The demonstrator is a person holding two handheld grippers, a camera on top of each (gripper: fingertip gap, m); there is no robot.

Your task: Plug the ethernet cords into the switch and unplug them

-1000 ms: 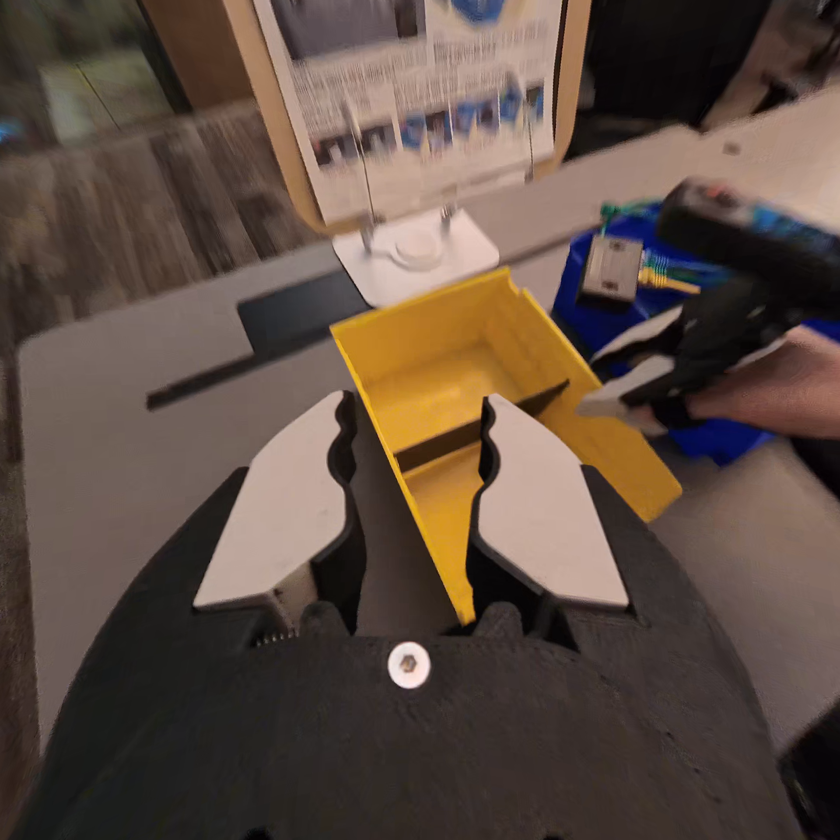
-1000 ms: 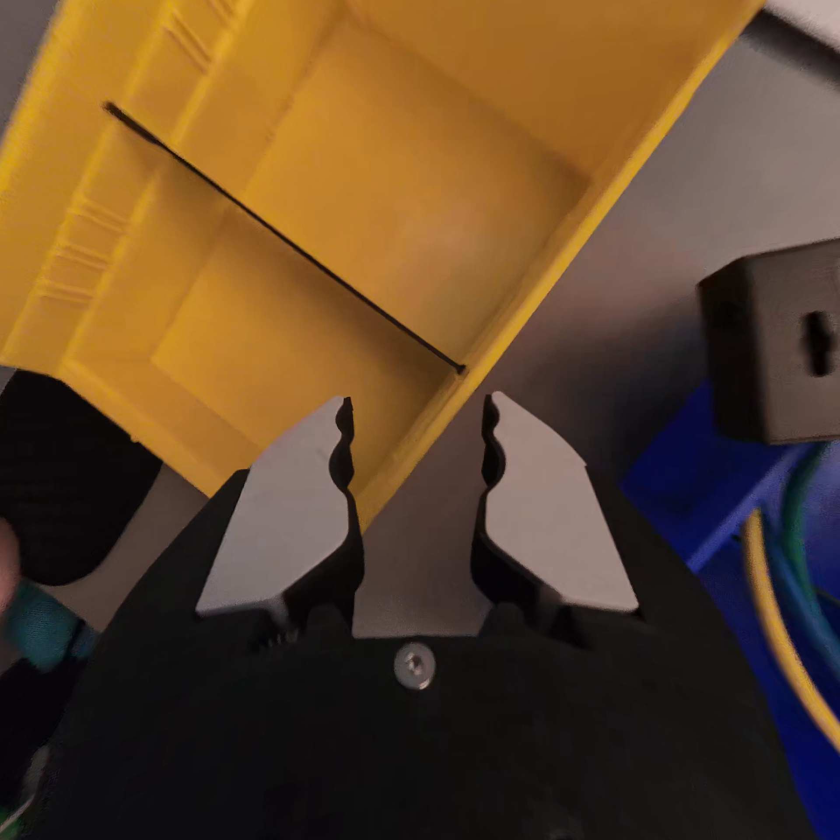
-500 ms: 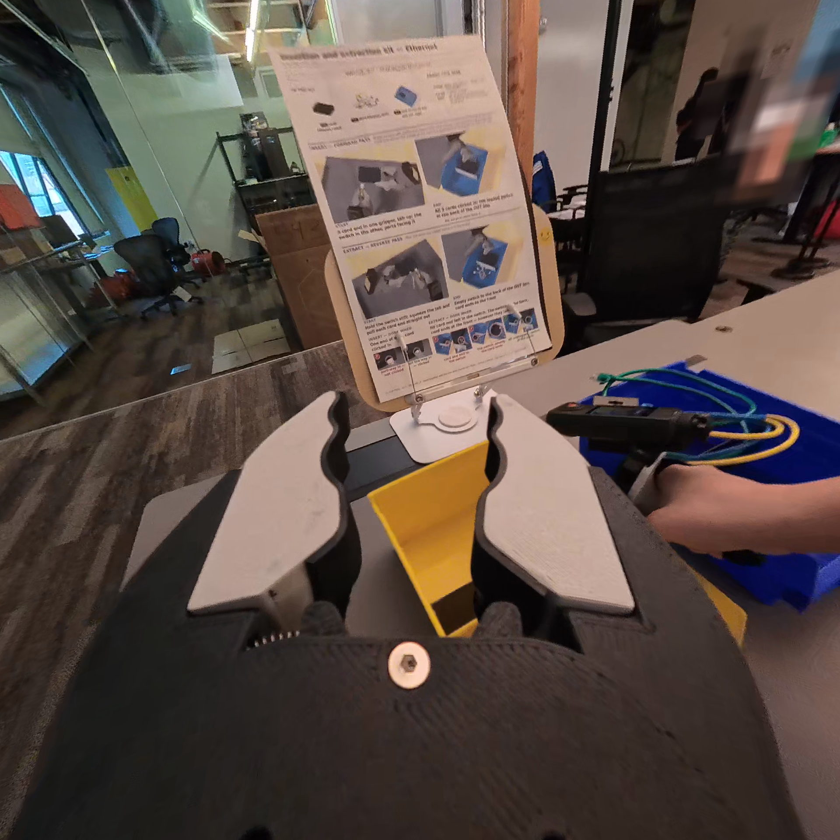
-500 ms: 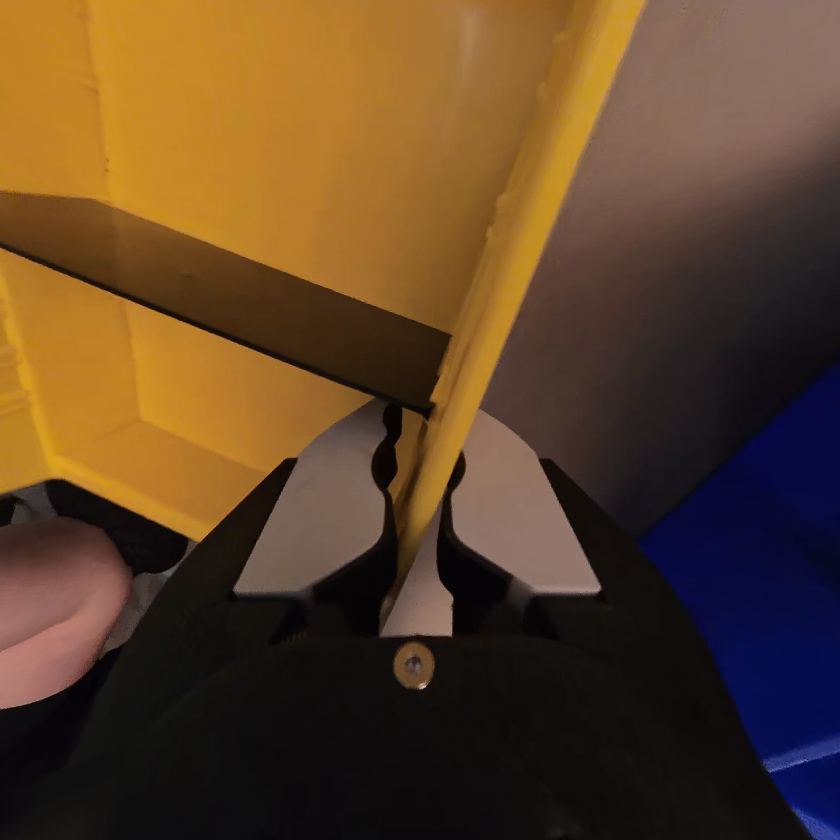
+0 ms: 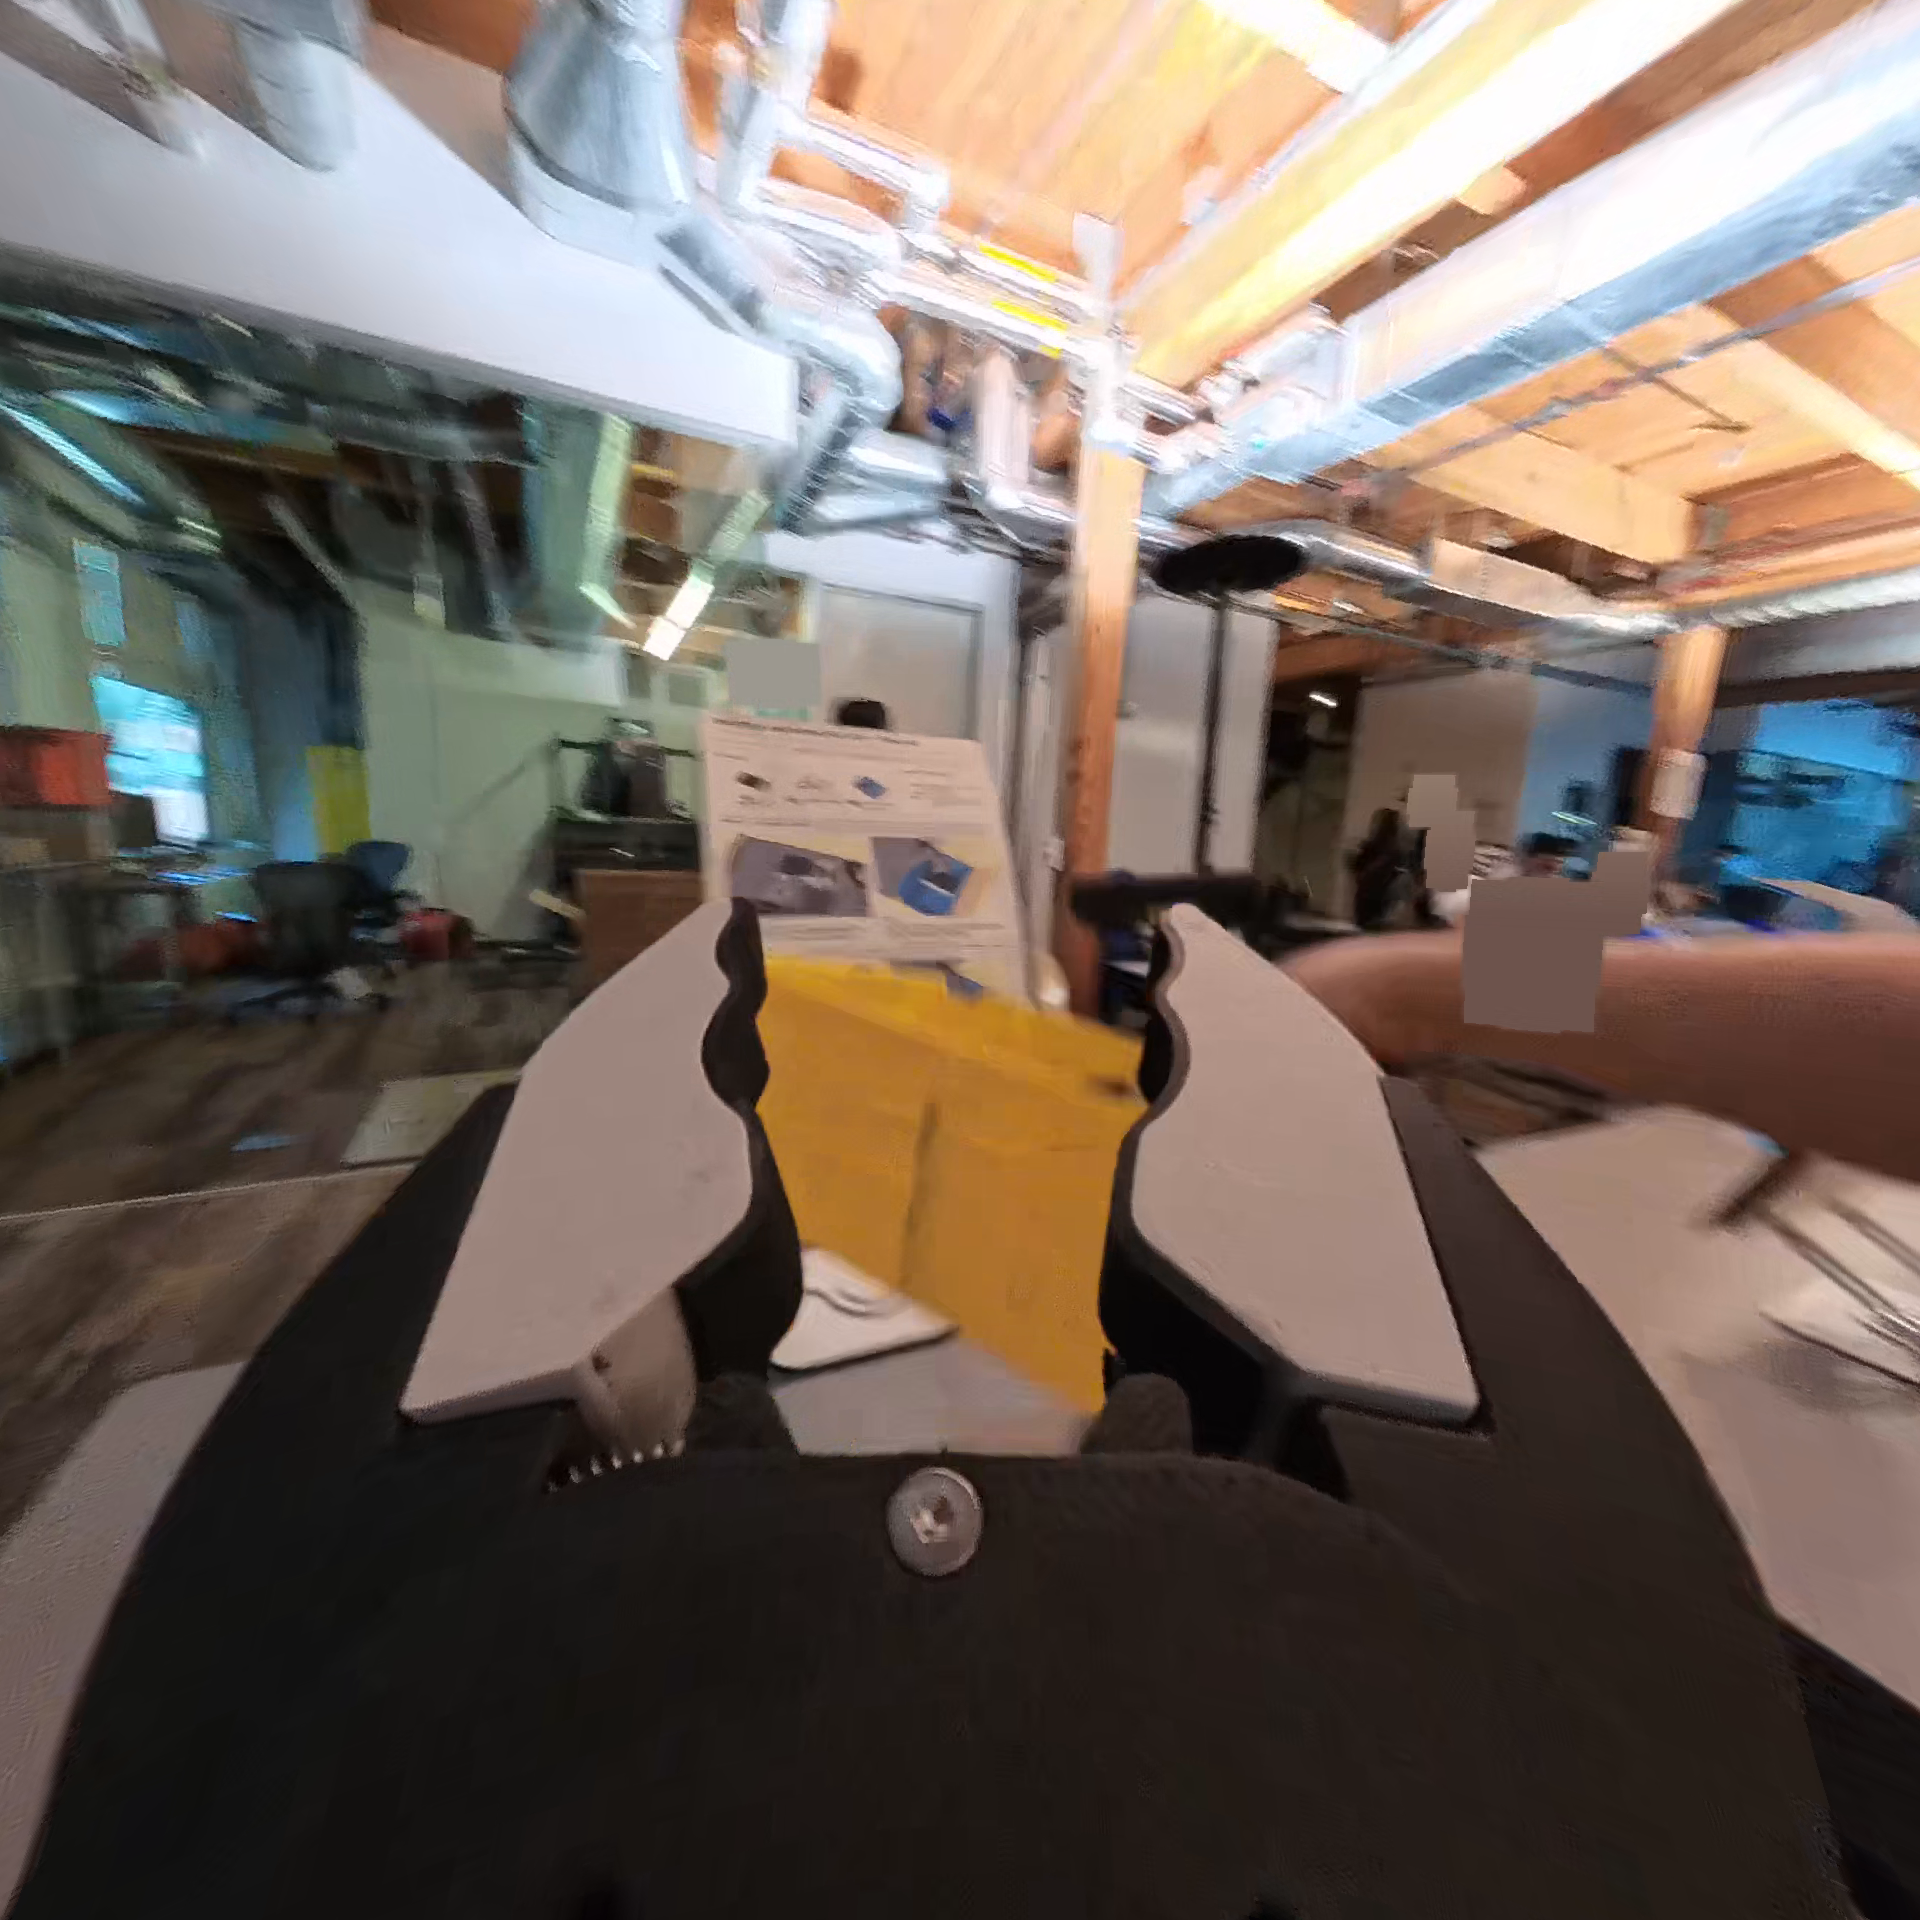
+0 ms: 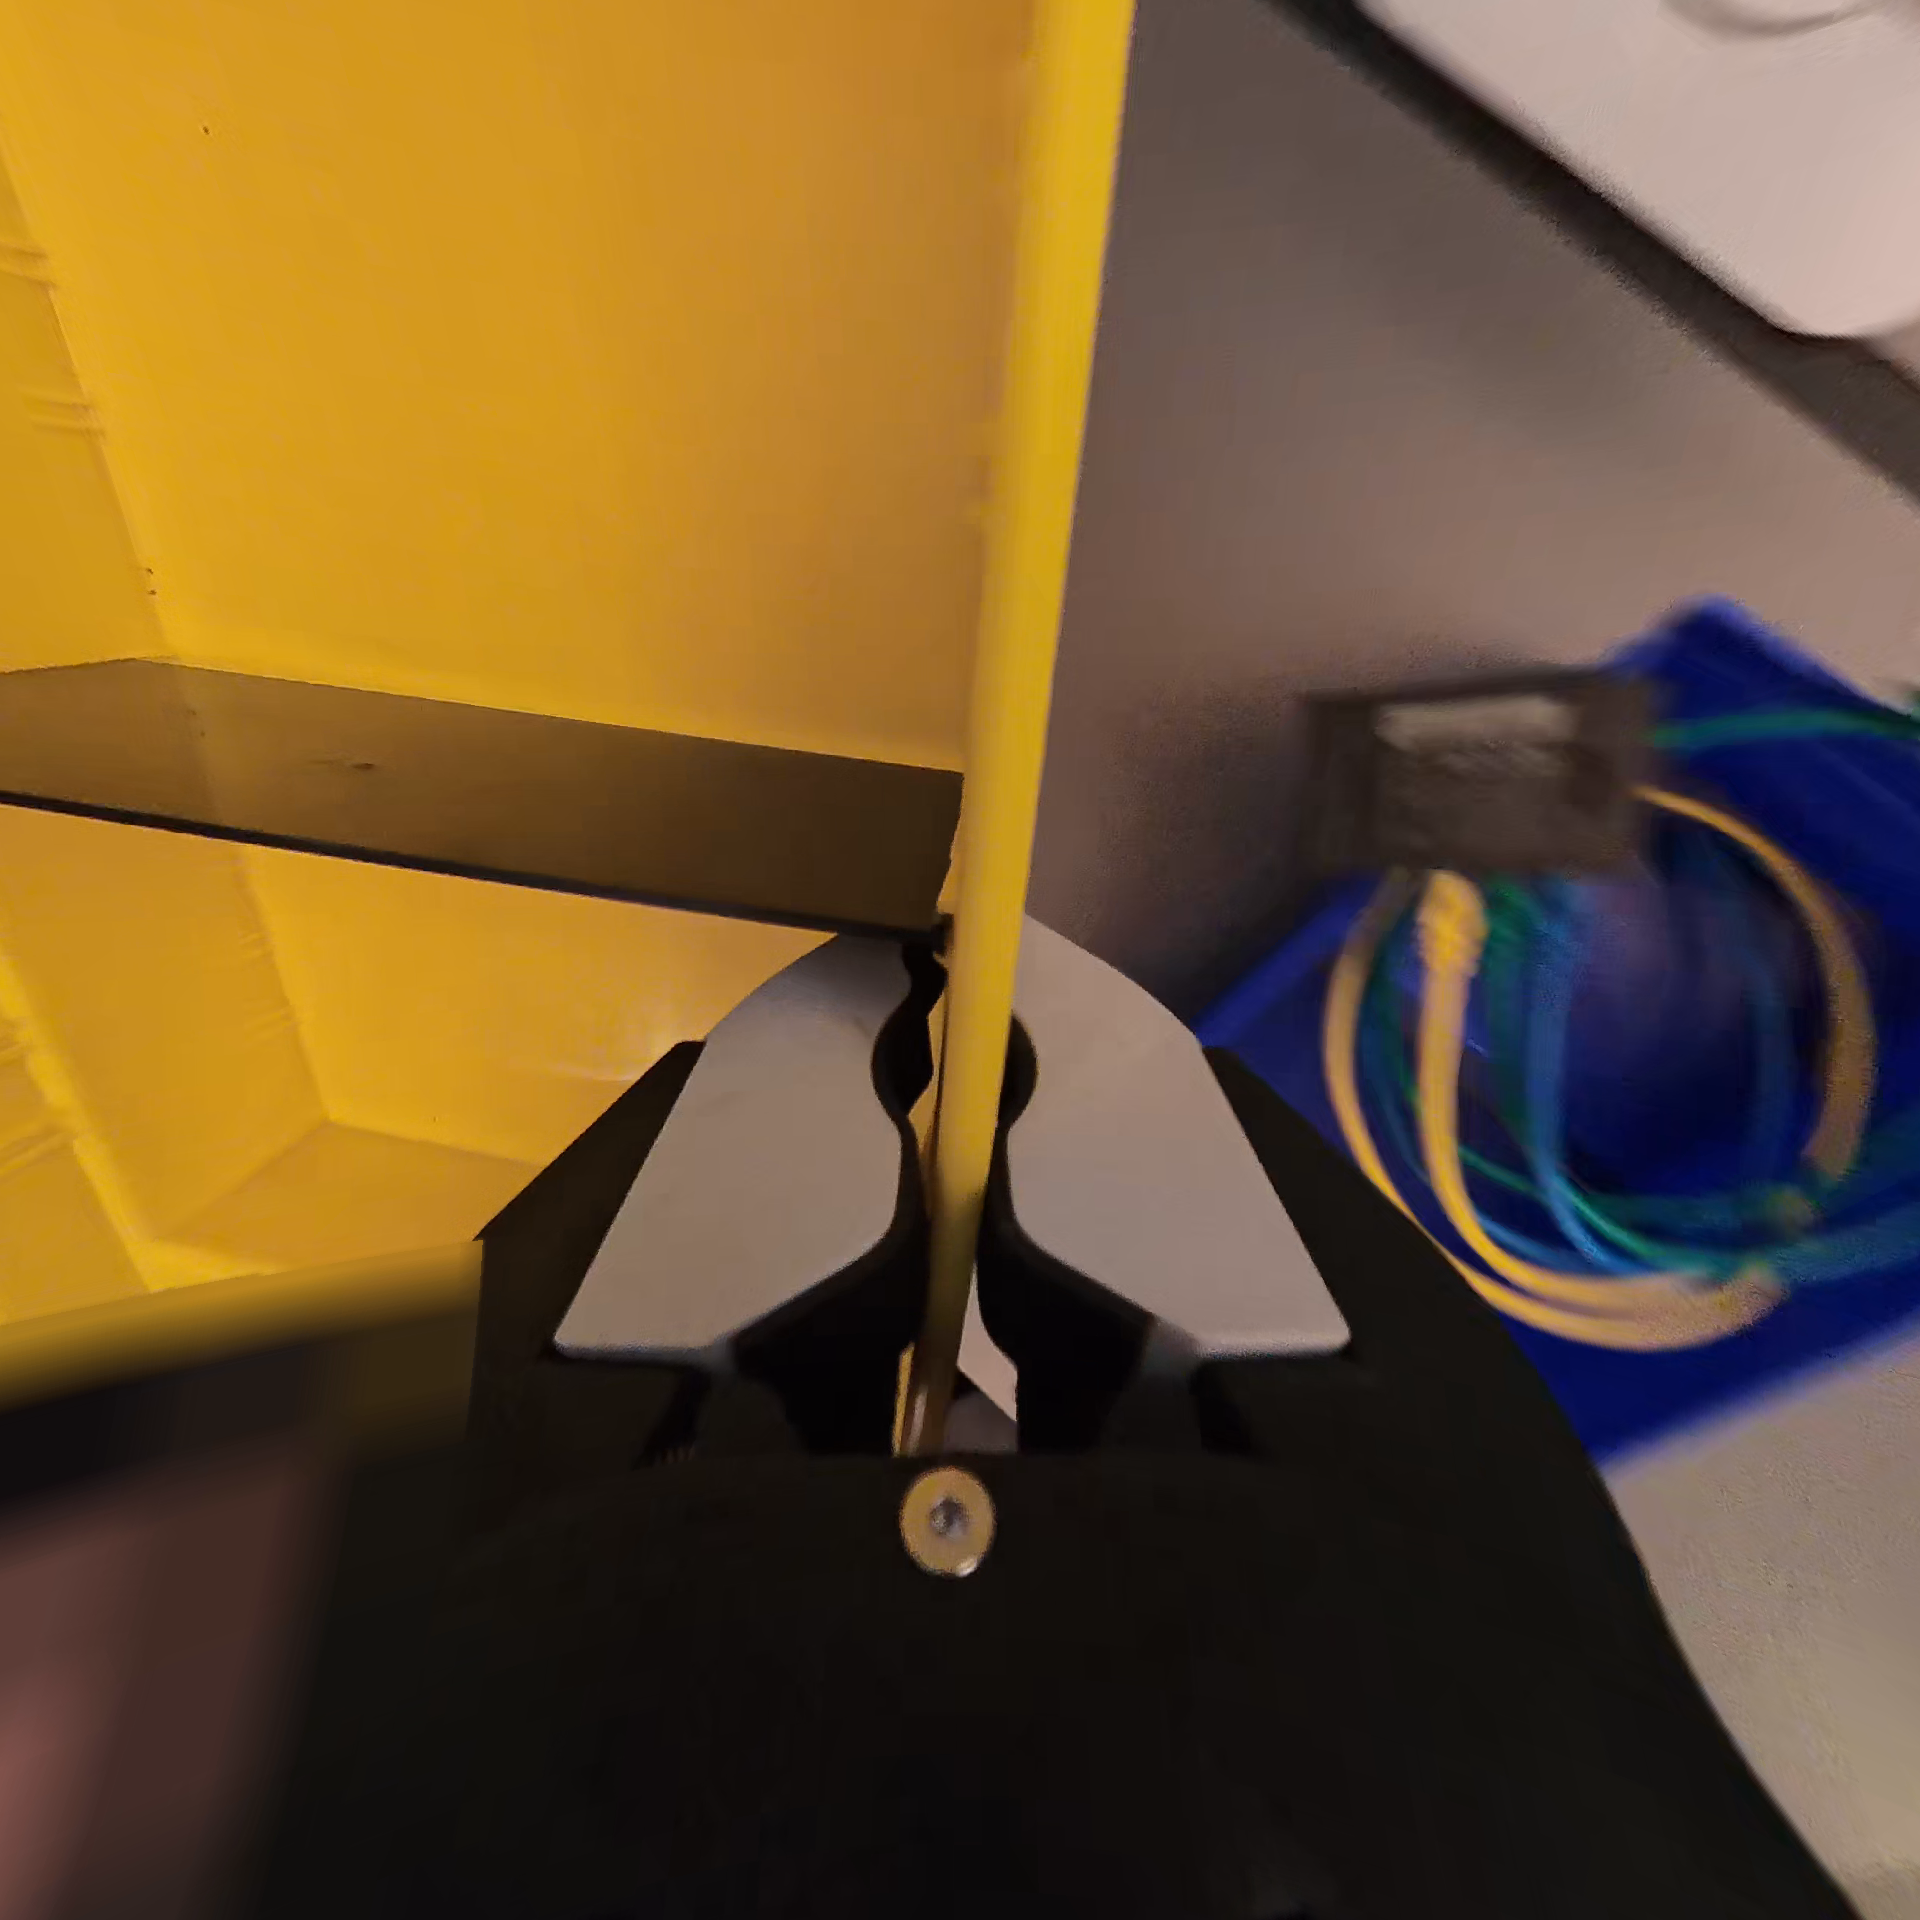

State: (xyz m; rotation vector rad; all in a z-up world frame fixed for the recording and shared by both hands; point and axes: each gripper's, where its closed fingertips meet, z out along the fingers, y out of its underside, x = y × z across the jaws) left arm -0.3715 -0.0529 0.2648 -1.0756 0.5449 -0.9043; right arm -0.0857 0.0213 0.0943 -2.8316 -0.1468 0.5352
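My right gripper (image 6: pixel 961 1003) is shut on the side wall of a yellow bin (image 6: pixel 582 416), close to its black divider (image 6: pixel 468 790). The bin looks lifted and tilted; it also shows in the left wrist view (image 5: pixel 935 1132), ahead of my left gripper (image 5: pixel 951 935). The left gripper is open, empty and pointed up toward the room. A dark ethernet switch (image 6: pixel 1486 769) with yellow, green and blue cords (image 6: pixel 1455 1122) plugged into it lies in a blue bin (image 6: pixel 1756 1039) to the right, blurred.
A grey table (image 6: pixel 1351 520) lies under the bins. A white stand base (image 6: pixel 1683 135) sits at the back and carries an instruction sheet (image 5: pixel 862 831). A person's arm (image 5: pixel 1662 1008) reaches in from the right. People and office chairs are in the far room. The gap from one gripper's tips to the other's is roughly 35 cm.
My right gripper has kept its hold on the yellow bin's wall and lifted it. My left gripper has tilted upward, so its view now takes in the ceiling.
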